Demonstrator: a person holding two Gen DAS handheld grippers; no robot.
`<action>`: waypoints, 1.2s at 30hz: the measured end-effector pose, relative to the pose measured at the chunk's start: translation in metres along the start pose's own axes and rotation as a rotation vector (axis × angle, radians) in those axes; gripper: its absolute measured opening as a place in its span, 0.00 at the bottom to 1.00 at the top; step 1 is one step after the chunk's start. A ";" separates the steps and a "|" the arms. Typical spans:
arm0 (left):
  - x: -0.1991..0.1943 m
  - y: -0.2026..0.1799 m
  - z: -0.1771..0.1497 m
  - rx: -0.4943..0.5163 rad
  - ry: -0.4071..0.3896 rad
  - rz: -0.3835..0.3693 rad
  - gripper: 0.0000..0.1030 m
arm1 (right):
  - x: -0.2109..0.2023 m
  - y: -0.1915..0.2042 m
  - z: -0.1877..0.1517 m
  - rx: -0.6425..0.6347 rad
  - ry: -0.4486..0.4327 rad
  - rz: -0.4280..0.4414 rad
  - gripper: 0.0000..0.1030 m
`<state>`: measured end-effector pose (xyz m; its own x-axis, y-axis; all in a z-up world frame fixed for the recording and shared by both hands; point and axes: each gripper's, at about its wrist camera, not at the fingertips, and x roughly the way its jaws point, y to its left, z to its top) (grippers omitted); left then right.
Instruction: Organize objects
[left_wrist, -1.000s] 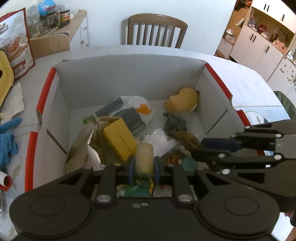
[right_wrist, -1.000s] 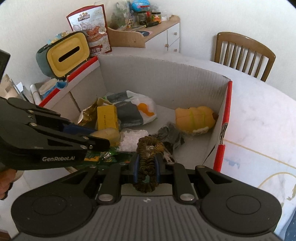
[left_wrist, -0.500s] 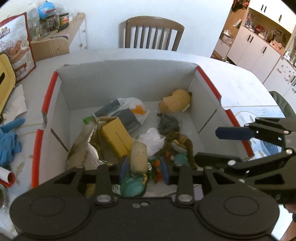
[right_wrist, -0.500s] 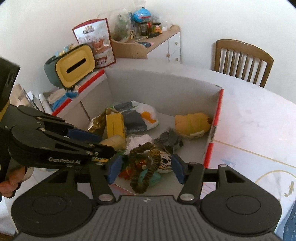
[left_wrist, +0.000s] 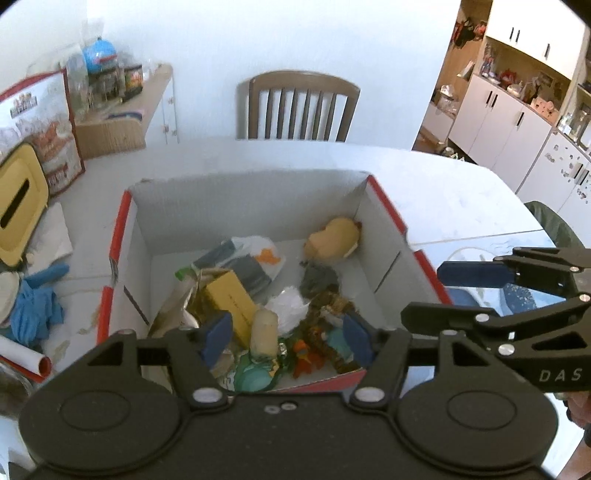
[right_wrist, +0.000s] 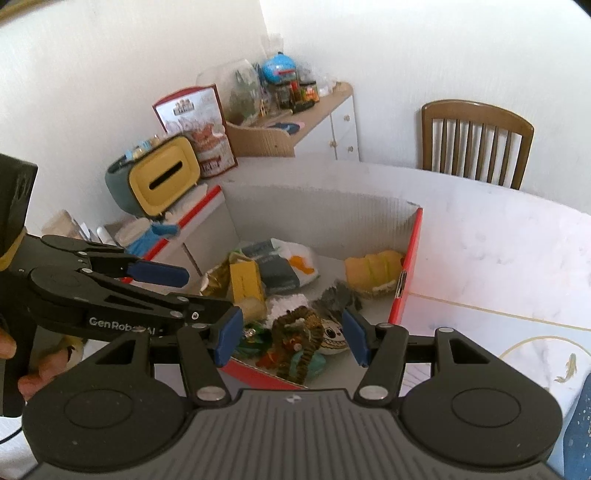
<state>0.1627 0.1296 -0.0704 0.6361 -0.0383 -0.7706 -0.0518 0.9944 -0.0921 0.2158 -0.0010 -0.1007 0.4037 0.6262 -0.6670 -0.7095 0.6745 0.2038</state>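
Left wrist view, from left to right: a yellow tissue holder (left_wrist: 18, 206) and blue gloves (left_wrist: 35, 306) lie on the table (left_wrist: 443, 192) outside the cardboard box (left_wrist: 243, 199). Inside the box sit a yellow carton (left_wrist: 231, 302), a pale cylinder (left_wrist: 264, 330), a brown braided cord (left_wrist: 325, 314) and a plush bun (left_wrist: 334, 242). A second ago the left gripper (left_wrist: 286, 338) was clamped on the pale cylinder; now its blue pads are spread wide, and the cylinder stands among the clutter near the box's front wall. The tool has also risen, since the box looks smaller and farther below.

The right gripper (right_wrist: 291, 341) tells the same story in the right wrist view. It had been pinching the braided cord and now its jaws stand well apart, with the cord lying in the box beside a small painted face toy (right_wrist: 334, 338).

Both items are thus delivered into the box and both tools are free. I judge this placing step finished; the next move is likely to fetch something lying outside, perhaps the gloves at the left.
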 end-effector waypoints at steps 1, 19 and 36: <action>-0.003 -0.002 0.000 0.001 -0.009 0.003 0.65 | -0.003 0.000 0.000 0.004 -0.008 0.001 0.59; -0.038 -0.009 -0.013 0.001 -0.095 0.053 0.87 | -0.046 0.002 -0.016 0.019 -0.099 -0.007 0.79; -0.059 -0.019 -0.023 0.004 -0.144 0.122 1.00 | -0.073 0.007 -0.032 0.002 -0.184 -0.013 1.00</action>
<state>0.1083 0.1109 -0.0373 0.7289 0.0968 -0.6777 -0.1327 0.9912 -0.0012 0.1631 -0.0550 -0.0732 0.5118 0.6780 -0.5276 -0.7023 0.6839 0.1976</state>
